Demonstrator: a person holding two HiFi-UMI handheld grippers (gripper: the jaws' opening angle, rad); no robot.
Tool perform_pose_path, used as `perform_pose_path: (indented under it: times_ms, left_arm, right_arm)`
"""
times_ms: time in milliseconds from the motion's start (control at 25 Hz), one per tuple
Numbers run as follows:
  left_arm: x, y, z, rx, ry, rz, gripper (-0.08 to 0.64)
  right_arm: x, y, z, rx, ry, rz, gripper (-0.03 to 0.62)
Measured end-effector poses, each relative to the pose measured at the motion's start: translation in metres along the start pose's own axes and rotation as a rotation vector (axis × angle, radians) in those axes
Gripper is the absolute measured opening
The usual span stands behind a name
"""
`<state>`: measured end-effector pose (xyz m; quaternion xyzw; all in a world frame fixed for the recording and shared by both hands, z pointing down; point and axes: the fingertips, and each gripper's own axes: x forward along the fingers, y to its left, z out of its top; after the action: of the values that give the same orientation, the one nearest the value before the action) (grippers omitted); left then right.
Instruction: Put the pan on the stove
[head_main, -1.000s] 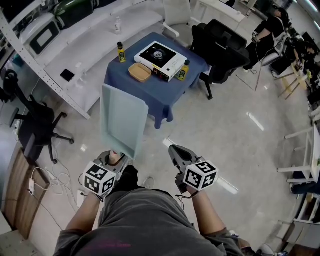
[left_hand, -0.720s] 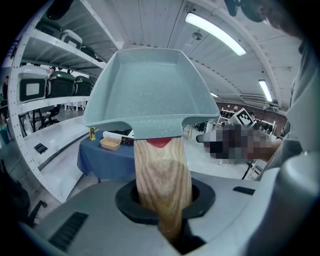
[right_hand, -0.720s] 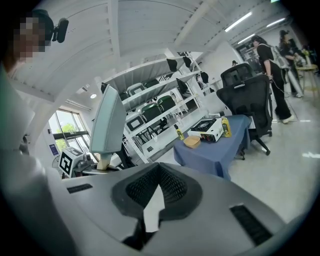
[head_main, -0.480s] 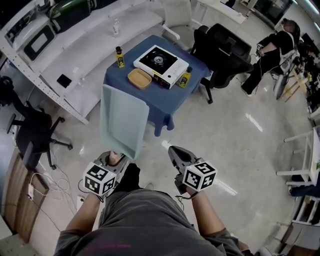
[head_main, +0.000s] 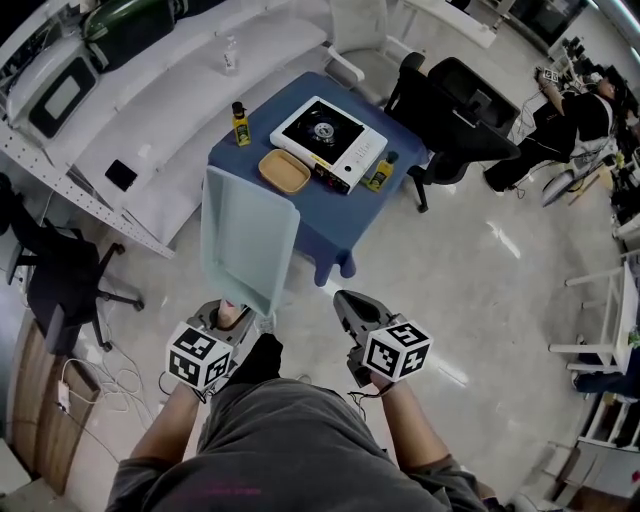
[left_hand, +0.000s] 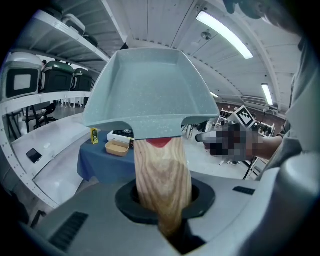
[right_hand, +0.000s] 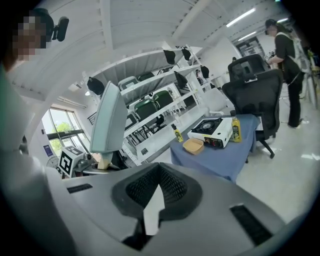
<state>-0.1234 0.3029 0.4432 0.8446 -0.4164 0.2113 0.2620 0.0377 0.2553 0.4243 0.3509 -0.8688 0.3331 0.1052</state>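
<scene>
Pale green square pan (head_main: 247, 238) clamped by its wooden handle (left_hand: 162, 185) in left gripper (head_main: 233, 315), right gripper (head_main: 346, 300) closed and empty, stove (head_main: 328, 133) on blue table (head_main: 325, 215) ahead

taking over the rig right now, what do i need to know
Left gripper: shut on the wooden handle of the pan, which is held up in the air.
Right gripper: shut, nothing in it.
Stove: on the blue table ahead, burner bare, with a tan dish and two bottles beside it.
Done: pan picked up.
Left: get to the table, set the pan on the stove.
</scene>
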Motion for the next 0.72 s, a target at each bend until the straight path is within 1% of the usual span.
perform_pose_path:
  times_ms: [280, 480, 720]
  left_arm:
    - [0.013, 0.056, 0.027, 0.000, 0.006, -0.024, 0.057]
    - [0.022, 0.096, 0.046, 0.013, 0.013, -0.037, 0.057]
    - [0.034, 0.138, 0.067, 0.024, 0.024, -0.062, 0.057]
  right_arm:
    - [0.053, 0.001, 0.032, 0.000, 0.013, -0.019, 0.003]
    - [0.089, -0.002, 0.053, 0.001, 0.023, -0.037, 0.003]
    - [0.124, -0.004, 0.082, 0.010, 0.009, -0.064, 0.003]
